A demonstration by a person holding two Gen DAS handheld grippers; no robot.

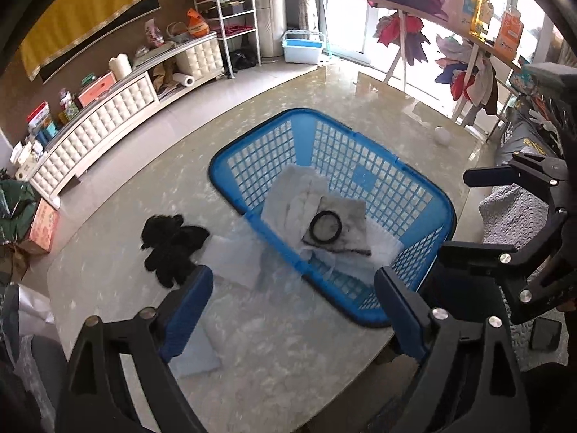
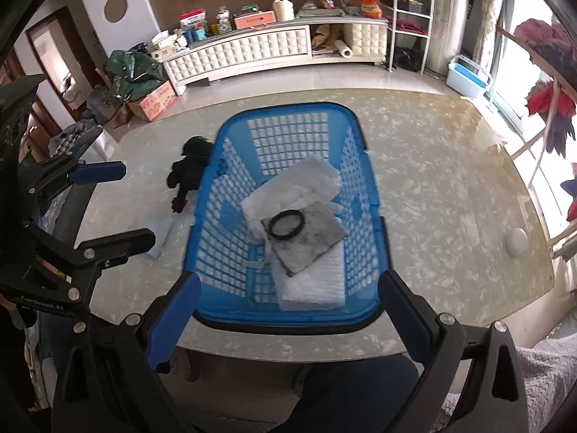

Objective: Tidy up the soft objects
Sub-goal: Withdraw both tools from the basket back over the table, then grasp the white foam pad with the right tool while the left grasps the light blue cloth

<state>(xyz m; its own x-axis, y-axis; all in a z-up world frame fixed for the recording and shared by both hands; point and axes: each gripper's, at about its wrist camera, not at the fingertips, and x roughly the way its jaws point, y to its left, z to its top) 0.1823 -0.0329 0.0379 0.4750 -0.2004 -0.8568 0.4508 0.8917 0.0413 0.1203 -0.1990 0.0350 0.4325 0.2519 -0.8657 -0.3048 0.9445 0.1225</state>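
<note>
Hovering wide-jawed, both grippers frame the blue basket; no writing legible.

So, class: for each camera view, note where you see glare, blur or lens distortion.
Left wrist view: window glare washes over the far end of the table; the blue basket has a motion-smeared near rim; the white cabinet bows from fisheye. Right wrist view: the window at the right edge is blown out, the basket sides are slightly smeared, and the table edge curves.

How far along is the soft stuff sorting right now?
Done: white towels, a gray cloth and a black ring lie in the blue basket. In hand: nothing; both grippers are open. Left: black gloves and a pale blue cloth on the table.
</note>
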